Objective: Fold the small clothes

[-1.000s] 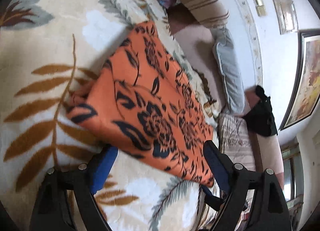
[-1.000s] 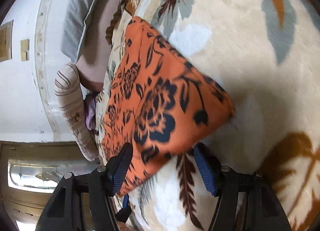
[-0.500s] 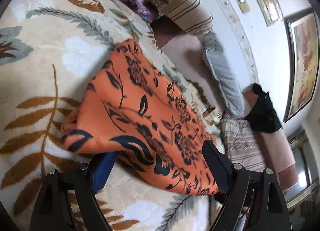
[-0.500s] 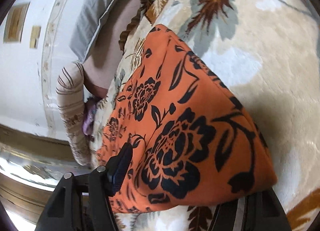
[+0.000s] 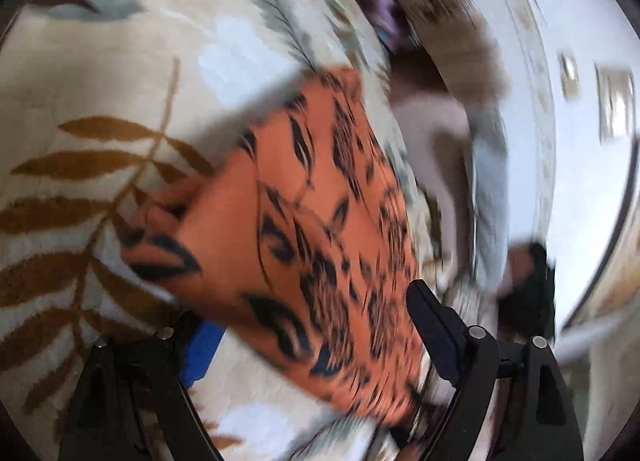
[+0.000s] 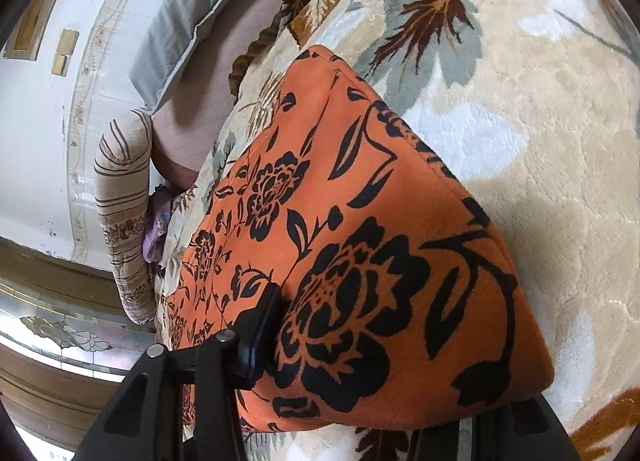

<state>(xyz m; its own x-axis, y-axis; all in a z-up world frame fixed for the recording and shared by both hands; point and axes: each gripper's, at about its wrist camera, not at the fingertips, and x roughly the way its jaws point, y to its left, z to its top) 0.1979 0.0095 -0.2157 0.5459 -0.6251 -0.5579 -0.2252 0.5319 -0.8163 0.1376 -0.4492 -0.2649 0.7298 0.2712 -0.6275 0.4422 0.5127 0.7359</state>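
While daylight falls across a cream plush blanket patterned with brown and grey leaves (image 6: 520,109), an orange fleece garment printed with black flowers (image 6: 360,245) lies folded on it as a long, narrow slab. Its long axis runs from beside the two grippers away toward a grey pillow (image 6: 192,21) and a beige striped bolster (image 6: 120,197) by the white wall, narrowing to a far corner near the blanket's edge. The near end bulges up, thick and rounded.

The right gripper (image 6: 384,401) straddles that near end: one blue-padded finger (image 6: 260,333) presses against the fabric's side, the other is buried beneath the cloth, so whether the jaws actually pinch cannot be told.

The left wrist view is blurred. The left gripper (image 5: 316,341) has its jaws spread wide, with the garment's near edge (image 5: 304,245) lying between the two blue pads and touching neither firmly that one can see.
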